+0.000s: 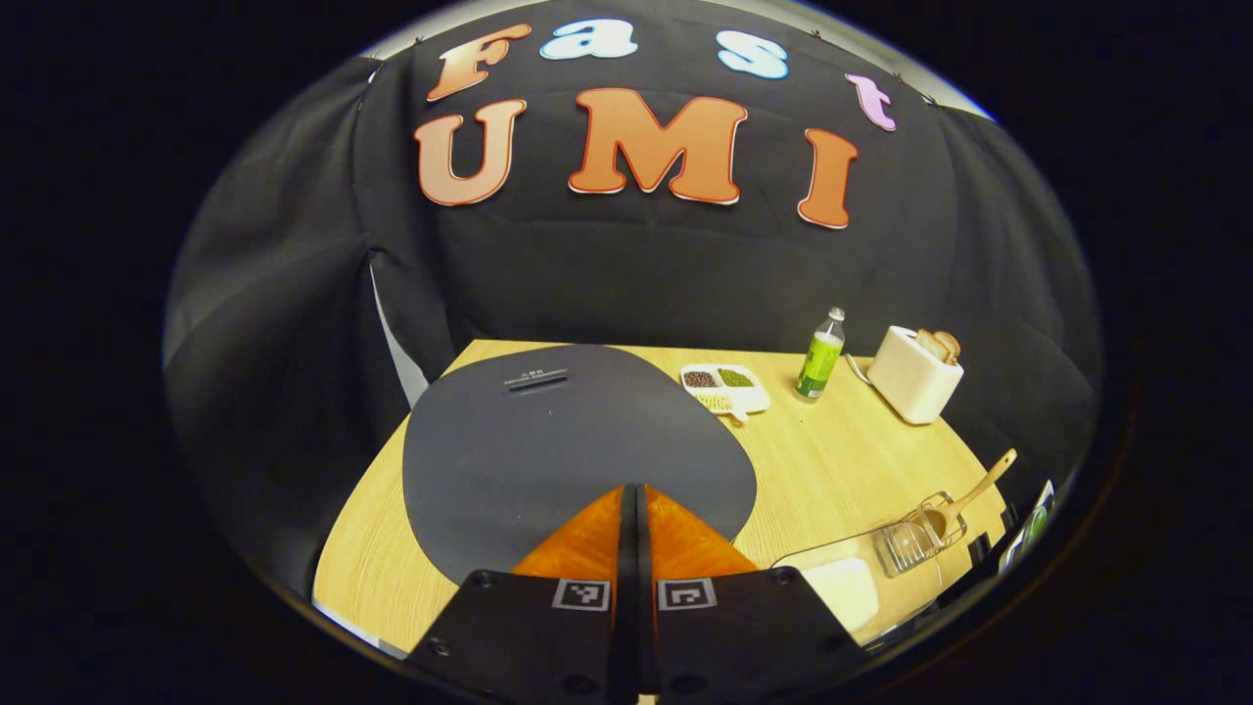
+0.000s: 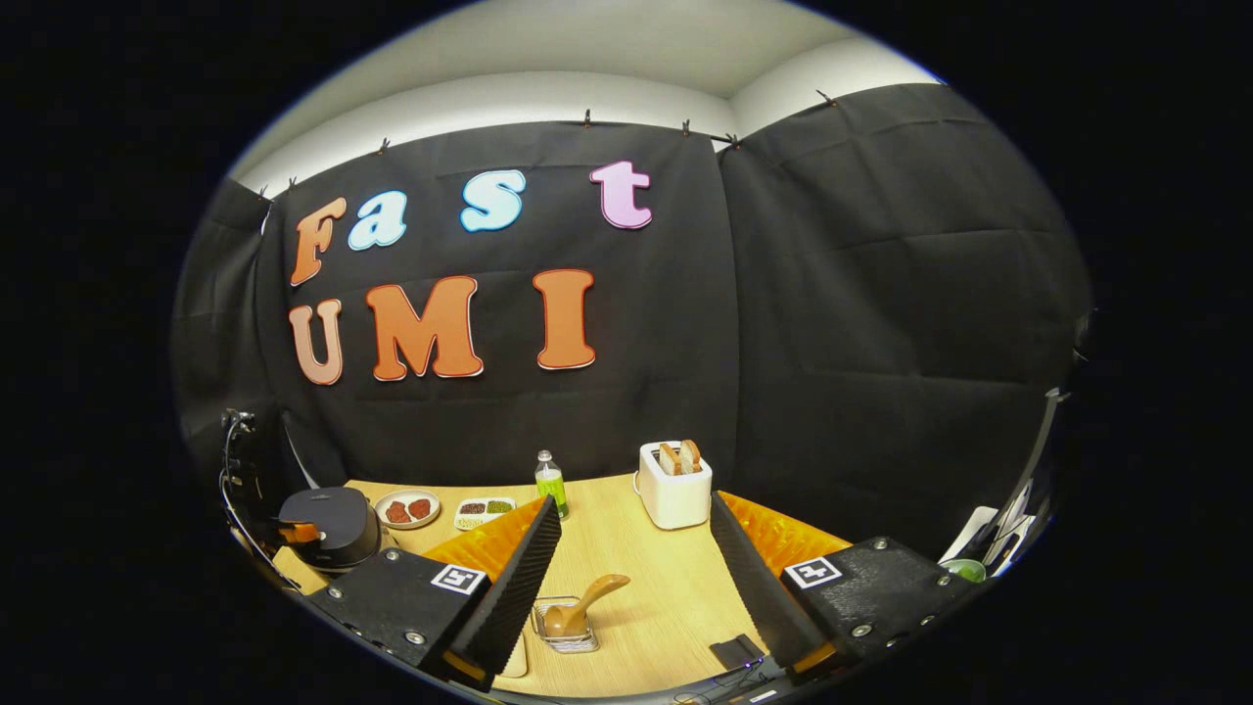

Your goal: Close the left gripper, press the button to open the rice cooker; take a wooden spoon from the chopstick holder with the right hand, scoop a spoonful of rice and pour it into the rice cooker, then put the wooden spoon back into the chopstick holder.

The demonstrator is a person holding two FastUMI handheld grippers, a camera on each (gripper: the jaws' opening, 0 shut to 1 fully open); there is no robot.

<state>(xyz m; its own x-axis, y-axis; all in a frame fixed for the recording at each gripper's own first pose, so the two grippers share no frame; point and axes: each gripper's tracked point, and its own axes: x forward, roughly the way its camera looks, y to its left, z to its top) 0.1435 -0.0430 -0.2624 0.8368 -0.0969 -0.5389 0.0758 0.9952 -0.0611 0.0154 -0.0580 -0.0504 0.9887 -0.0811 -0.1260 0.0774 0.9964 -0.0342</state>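
Even, bright overhead light on the wooden table (image 2: 636, 548); soft short shadows beside the toaster (image 2: 673, 487); strong fisheye bending toward the edges; focus sharp, slight glare on the table.

Black cloth walls (image 2: 881, 323) enclose the booth ahead of the jaws, clipped along their top edge. Above them runs a pale wall band (image 2: 548, 98) and white ceiling (image 2: 626, 39). Below the cloth lies a light wood-grain worktop (image 1: 852, 450), evenly lit.
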